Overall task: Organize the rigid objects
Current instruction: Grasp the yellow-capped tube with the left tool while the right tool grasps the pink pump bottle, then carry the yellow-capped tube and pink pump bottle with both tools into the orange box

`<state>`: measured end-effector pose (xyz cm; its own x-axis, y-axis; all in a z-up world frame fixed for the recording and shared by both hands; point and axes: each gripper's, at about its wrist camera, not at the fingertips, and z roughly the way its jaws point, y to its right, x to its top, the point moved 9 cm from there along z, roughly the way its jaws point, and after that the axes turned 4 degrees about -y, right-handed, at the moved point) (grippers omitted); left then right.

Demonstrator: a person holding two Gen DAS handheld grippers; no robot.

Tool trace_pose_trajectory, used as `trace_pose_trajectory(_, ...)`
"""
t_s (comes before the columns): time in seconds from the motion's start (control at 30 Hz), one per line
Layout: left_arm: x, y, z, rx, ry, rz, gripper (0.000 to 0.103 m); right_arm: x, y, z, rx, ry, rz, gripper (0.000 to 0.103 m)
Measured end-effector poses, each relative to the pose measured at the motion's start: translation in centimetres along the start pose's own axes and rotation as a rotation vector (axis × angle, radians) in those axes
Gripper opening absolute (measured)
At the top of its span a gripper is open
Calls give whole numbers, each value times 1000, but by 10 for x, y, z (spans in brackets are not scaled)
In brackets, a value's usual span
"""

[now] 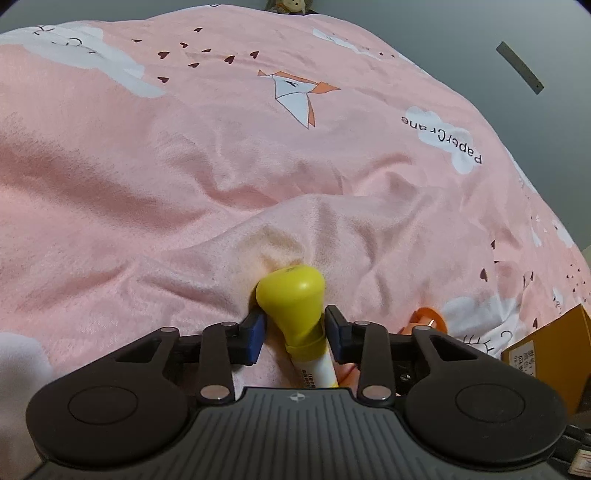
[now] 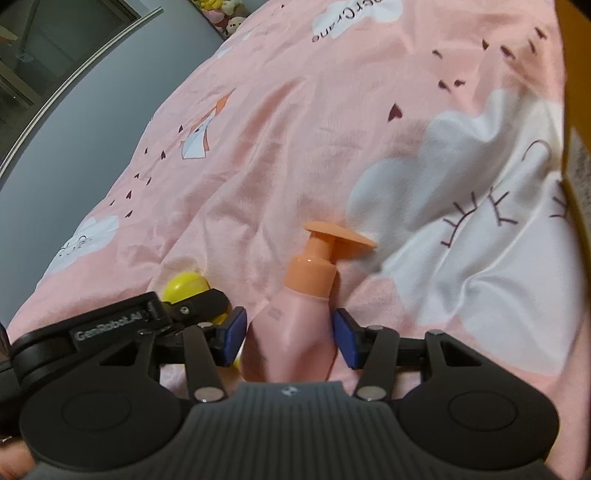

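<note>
Item one, left gripper (image 1: 295, 334): I read its blue pads (image 1: 255, 338) as standing apart, one on each side of the neck of a yellow-capped bottle (image 1: 295, 302). The right pad looks to touch the yellow collar; the left pad stands just clear of it. I cannot tell whether any grip is made. The bottle lies on the bedspread (image 1: 184, 166), its bulbous cap pointing far, its pale body running back under the gripper.

Item two, right gripper (image 2: 290, 338): blue pads (image 2: 232, 339) apart, flanking the shoulder of a pink pump bottle (image 2: 291, 332). A narrow gap shows on each side, so I log no clamping. The bottle lies on the bedspread with its orange pump head (image 2: 340, 238) pointing far and slightly right.

Item three, neighbours: in the right wrist view the left gripper and the yellow cap sit just left of the pink bottle. In the left wrist view the orange pump shows near right of the left gripper.

Item four, surroundings: pink bedspread printed with white clouds, small hearts and paper cranes, wrinkled around both bottles. A cardboard box (image 1: 546, 347) sits at the near right edge. Soft toys (image 2: 221, 14) lie beyond the far edge of the bed.
</note>
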<state>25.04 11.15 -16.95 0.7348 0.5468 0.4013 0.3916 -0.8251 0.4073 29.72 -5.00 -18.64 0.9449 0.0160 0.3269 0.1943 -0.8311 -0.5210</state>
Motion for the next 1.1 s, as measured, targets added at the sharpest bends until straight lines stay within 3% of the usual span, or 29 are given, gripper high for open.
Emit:
trace_pose_trajectory(0.2,4,2,-10,9,24,35,34,2,-3,12,8,-11,-4,52)
trace_pose_trajectory(0.43,8,6,-32,3,67,57,31,1,-21,-11,-25,38,-102,51)
trace_pose_trajectory(0.63,9,14,-59,-30,107,58,31,3,-35,-51,-28,116,-157,51)
trace_pose_trajectory(0.9,-5,56,-100,-104,174,103,31,2,-48,-128,-42,214,-231,51)
trace_pose_trajectory(1.1,-20,107,-115,-199,170,183,31,3,-22,-187,-115,221,-273,51)
